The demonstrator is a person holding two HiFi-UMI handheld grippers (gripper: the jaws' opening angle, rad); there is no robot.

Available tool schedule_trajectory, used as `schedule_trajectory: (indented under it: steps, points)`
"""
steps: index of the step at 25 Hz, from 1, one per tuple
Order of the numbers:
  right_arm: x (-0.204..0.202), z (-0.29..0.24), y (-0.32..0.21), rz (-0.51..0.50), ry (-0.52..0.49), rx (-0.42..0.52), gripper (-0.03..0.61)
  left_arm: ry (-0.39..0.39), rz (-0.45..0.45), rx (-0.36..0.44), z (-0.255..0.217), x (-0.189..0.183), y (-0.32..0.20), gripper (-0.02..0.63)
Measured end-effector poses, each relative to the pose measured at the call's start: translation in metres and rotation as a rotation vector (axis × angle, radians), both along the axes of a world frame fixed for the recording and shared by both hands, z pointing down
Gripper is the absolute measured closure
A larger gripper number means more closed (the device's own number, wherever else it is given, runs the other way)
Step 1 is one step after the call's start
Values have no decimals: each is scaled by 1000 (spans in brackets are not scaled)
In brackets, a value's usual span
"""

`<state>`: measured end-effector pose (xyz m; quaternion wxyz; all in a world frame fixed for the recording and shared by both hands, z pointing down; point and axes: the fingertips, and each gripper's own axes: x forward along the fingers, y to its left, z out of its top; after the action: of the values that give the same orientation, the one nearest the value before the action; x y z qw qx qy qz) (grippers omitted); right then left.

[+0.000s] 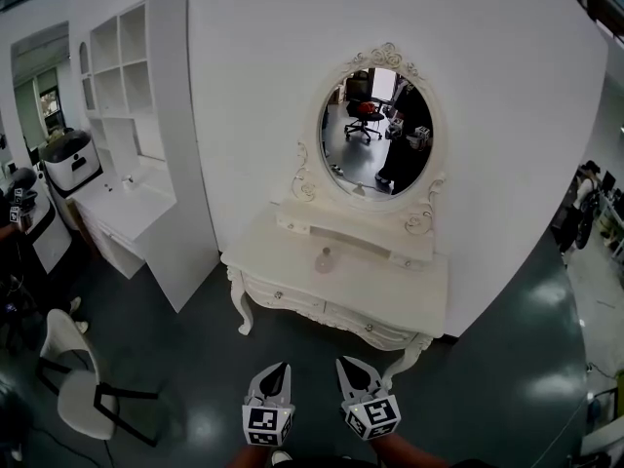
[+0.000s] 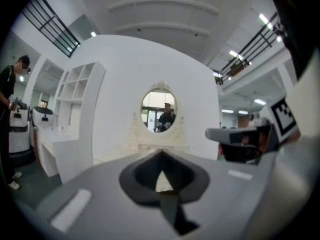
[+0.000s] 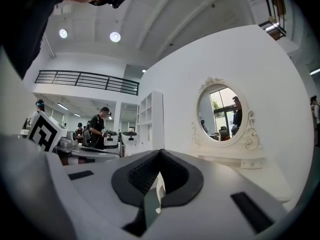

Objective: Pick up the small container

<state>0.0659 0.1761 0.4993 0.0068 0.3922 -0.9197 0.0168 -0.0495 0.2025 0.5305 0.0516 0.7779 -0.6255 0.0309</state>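
Small container: a pale, bottle-like piece [image 1: 324, 259] stands alone on the white dressing table [image 1: 283, 273], just below its oval mirror [image 1: 375, 135].
Step in hand: the approach, as I judge it; nothing is lifted yet.
My grippers: left gripper [image 1: 277, 370] and right gripper [image 1: 352, 366] hang side by side over the dark floor [image 1: 487, 378], well short of the table, both with jaws pressed together and empty.
Next move: close in, part one pair of jaws, straddle the container.
Surroundings: white shelf unit [image 1: 146, 86] and a chair [image 1: 73, 378] off left; I see nothing in my way.
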Motion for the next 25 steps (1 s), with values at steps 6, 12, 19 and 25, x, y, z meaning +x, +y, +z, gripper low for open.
schedule_trajectory:
  steps: [6,12,19,25]
  points:
    - [-19,11,10,7,-20,-27,574,7,10,0,4,-12,4,607]
    - [-34,16,14,13,-21,-30,574,22,42,7,10,-24,5,607]
    - [-30,17,9,59,5,-18,574,16,80,19,4,-28,-2,607]
    - [-34,15,-11,54,-2,-21,574,18,99,11,3,-26,-23,607]
